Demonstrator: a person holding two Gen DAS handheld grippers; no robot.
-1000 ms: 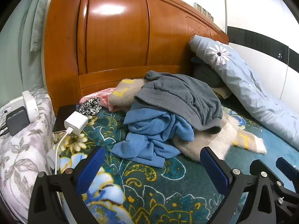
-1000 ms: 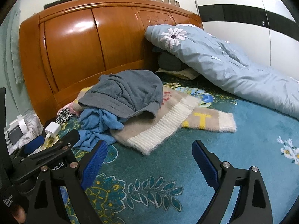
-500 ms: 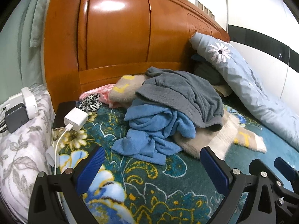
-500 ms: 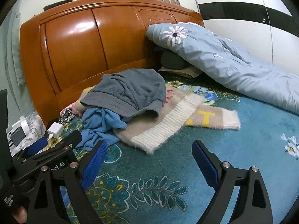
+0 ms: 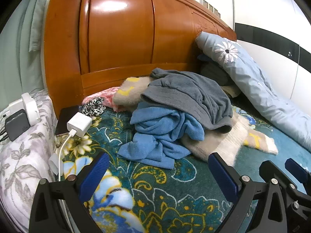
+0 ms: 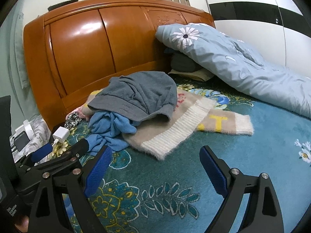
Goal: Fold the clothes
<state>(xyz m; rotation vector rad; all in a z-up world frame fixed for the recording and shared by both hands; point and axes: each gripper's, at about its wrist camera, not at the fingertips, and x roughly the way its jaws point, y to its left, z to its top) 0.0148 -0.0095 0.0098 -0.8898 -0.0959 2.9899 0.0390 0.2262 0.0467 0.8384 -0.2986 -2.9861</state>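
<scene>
Both grippers hover over the patterned bed cover (image 6: pixel 272 136), jaws spread wide and holding nothing: the left gripper (image 5: pixel 157 172) and the right gripper (image 6: pixel 155 165) side by side. Just ahead lies the heap of clothes near the wooden headboard (image 5: pixel 120 38): a grey sweater (image 6: pixel 141 95) on top, a crumpled blue garment (image 5: pixel 161 134) beneath, over a beige knit sweater (image 6: pixel 167 136).

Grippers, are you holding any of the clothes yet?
No, nothing is held. The left gripper and right gripper are both open above the blanket, short of the clothes pile.
</scene>
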